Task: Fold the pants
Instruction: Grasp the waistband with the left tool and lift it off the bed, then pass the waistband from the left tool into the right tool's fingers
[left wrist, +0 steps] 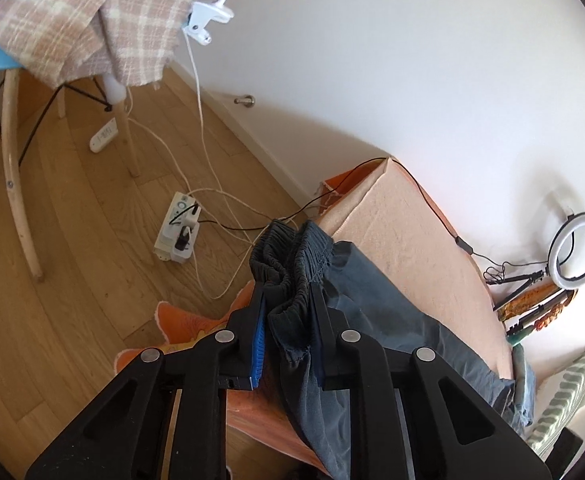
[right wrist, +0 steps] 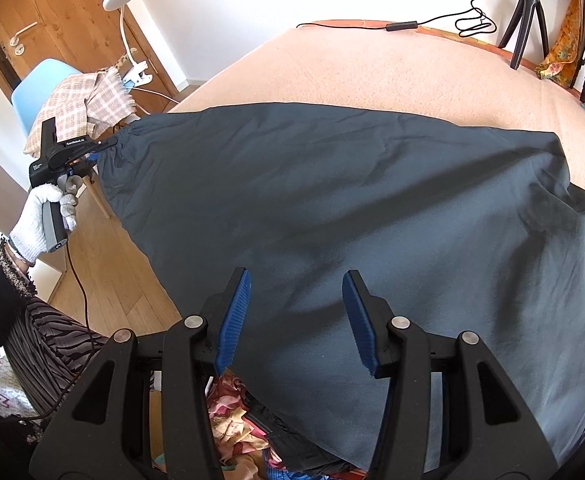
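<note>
Dark grey-blue pants (right wrist: 352,200) lie spread over the peach bed cover (right wrist: 392,68), partly hanging off the bed's left and near edges. My left gripper (left wrist: 288,292) is shut on the gathered elastic waistband (left wrist: 292,252) and holds it up past the bed's edge; it also shows in the right wrist view (right wrist: 104,146), in a gloved hand. My right gripper (right wrist: 296,304) is open, its blue pads (right wrist: 232,320) hovering just above the pants fabric near the bed's near edge, holding nothing.
A blue chair (right wrist: 36,84) with a plaid cloth (left wrist: 84,20) and a clip lamp (left wrist: 208,20) stands left of the bed. A power strip (left wrist: 178,232) and cables lie on the wood floor. A ring light (left wrist: 576,256) and tripod (right wrist: 526,16) stand at the bed's far side.
</note>
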`<state>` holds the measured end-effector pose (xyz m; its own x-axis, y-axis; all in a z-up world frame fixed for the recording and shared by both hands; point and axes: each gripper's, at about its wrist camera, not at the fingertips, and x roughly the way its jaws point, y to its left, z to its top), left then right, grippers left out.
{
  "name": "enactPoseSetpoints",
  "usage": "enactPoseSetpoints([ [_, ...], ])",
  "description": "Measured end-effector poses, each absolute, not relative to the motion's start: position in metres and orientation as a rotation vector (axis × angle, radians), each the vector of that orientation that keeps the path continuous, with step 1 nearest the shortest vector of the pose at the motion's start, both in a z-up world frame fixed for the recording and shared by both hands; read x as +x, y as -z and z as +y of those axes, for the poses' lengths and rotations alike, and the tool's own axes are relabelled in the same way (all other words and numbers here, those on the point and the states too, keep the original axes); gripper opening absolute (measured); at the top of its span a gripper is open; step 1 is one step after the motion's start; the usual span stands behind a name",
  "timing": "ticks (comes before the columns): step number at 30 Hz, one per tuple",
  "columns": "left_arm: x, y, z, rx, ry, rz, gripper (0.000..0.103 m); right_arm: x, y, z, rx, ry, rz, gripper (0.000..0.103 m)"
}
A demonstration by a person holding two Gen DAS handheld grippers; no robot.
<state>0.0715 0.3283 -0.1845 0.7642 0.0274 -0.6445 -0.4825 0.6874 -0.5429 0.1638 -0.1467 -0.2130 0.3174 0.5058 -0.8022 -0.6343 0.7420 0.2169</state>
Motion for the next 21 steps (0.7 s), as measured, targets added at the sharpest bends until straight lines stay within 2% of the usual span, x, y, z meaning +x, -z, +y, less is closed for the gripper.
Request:
enactPoseSetpoints([
  [12, 0.09, 0.137, 0.252, -0.409, -0.175, 0.594, 0.016, 0.167, 0.209, -0.155, -0.087, -0.746, 0.996, 0.051],
  [21, 0.106, 0.137, 0.156, -0.19, 0.06, 0.632, 0.016, 0.174, 0.204, -0.155, 0.065, -0.798, 1.035, 0.051],
])
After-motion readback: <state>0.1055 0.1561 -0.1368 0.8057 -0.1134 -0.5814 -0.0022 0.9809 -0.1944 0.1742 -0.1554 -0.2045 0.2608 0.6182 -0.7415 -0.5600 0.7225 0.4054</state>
